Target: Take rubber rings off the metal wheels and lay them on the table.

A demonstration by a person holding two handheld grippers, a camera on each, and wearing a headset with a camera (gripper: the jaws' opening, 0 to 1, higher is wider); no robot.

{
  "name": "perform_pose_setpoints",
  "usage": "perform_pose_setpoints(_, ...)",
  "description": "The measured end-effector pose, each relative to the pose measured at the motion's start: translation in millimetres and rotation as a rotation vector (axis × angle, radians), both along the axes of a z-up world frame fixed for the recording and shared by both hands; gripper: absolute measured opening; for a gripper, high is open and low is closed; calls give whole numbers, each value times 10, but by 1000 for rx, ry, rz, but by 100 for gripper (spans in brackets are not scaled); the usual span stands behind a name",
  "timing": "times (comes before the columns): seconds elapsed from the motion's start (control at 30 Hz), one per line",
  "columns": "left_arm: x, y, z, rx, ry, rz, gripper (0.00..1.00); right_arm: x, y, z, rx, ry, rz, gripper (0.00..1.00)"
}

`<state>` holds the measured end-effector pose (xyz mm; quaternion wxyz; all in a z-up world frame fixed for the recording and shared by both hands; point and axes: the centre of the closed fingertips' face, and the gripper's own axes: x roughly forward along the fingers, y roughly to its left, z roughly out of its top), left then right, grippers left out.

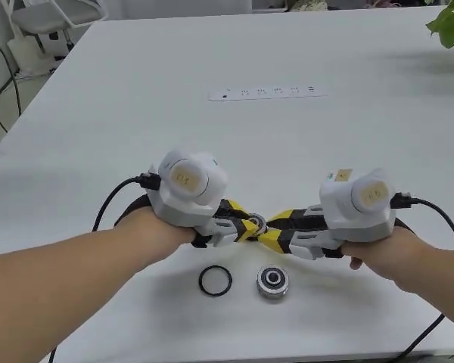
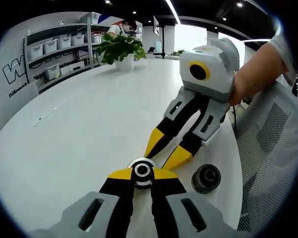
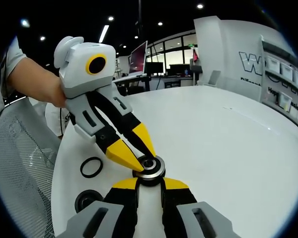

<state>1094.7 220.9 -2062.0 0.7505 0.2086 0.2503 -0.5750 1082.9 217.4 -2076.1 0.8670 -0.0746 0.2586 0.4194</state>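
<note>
- Your head view looks down on both tools meeting tip to tip over the smooth white counter (image 1: 136, 113). The left hand-held gripper (image 1: 244, 227) and the right hand-held gripper (image 1: 270, 233) share the held wheel (image 1: 256, 224) between them.
- The left gripper view tells you more: your left jaws are pinched on that wheel, one yellow tip on each side of it.
- The right gripper view has your right jaws closed on the wheel's rim at their tips. It also shows the wheel's dark outer band and bright metal hub.
- A thin black rubber ring (image 1: 215, 280) lies flat on the counter just in front of you. It is near a loose wheel (image 1: 273, 280) (silver rim, dark middle) but not touching it.
- Further back lies a flat white power strip (image 1: 266, 93). The left gripper view adds a leafy plant (image 2: 120, 48) and shelves (image 2: 54, 47) of bins.
</note>
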Motion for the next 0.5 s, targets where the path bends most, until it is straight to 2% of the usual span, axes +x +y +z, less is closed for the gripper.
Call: perform_pose_setpoints(0.5, 1, 4, -3, 0, 3, 8, 7, -14, 2, -7, 24, 28, -17, 11)
